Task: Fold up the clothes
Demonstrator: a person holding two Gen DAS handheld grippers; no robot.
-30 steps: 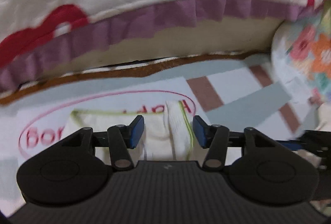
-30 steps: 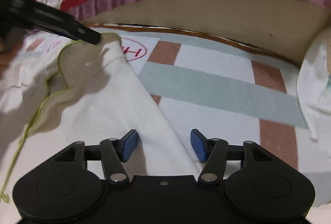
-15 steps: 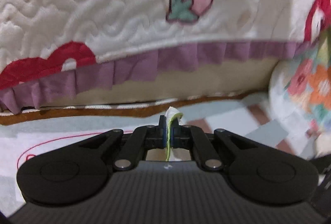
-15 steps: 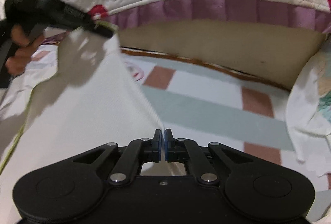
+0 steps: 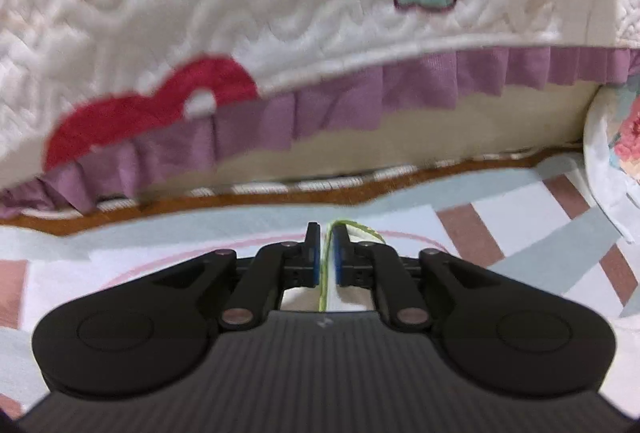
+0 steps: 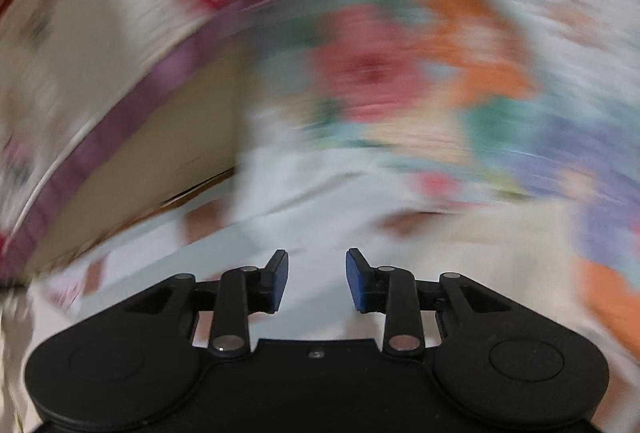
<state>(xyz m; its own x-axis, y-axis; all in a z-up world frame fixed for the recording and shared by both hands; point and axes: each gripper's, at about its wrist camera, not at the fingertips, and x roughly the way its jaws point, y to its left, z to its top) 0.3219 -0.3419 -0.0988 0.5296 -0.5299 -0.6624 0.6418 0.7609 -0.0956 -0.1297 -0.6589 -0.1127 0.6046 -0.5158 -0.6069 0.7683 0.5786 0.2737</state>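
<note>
Left wrist view: my left claw [image 5: 327,257] is nearly closed, and its jaws have just eased apart. A white garment [image 5: 325,291] with a green hem stands in the narrow gap, the pads barely on it or just off. Its edge stands upright and runs straight forward along the fingers, over the checked mat [image 5: 532,233], below the quilted bedcover [image 5: 200,13]. Right wrist view shows none of that: heavy blur, floral fabric [image 6: 400,73] ahead. My right claw [image 6: 317,281] is apart with nothing between the pads; its jaws have just been opening.
</note>
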